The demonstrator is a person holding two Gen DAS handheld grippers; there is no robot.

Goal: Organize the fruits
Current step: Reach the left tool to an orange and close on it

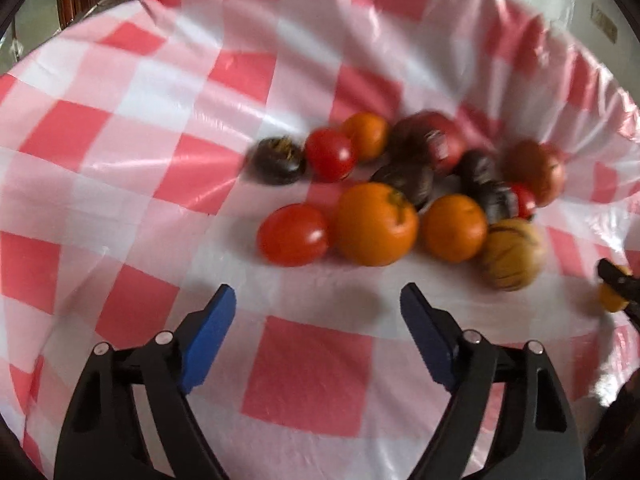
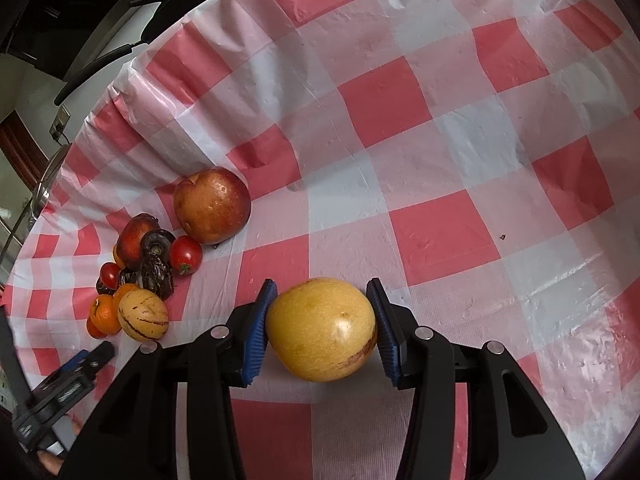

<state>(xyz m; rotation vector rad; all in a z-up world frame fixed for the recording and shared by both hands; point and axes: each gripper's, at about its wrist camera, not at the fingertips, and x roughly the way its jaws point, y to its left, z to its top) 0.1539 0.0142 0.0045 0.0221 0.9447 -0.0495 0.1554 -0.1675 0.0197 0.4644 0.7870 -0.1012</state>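
A heap of fruit lies on the red-and-white checked cloth: oranges [image 1: 376, 224], red tomatoes [image 1: 294, 234], dark purple fruits [image 1: 278, 160], a striped yellow melon [image 1: 512, 254] and a reddish apple [image 2: 212, 205]. My left gripper [image 1: 318, 300] is open and empty, just short of the front tomato and orange. My right gripper [image 2: 322, 322] is shut on a yellow melon [image 2: 320, 328], held right of the heap [image 2: 140, 280]. It shows at the left wrist view's right edge [image 1: 616, 290], and the left gripper [image 2: 68, 376] at the right wrist view's lower left.
The checked cloth [image 2: 440, 160] covers the whole table and bunches in folds [image 1: 560, 80] behind the heap. Dark furniture [image 2: 100, 20] and a wall stand beyond the table's far edge.
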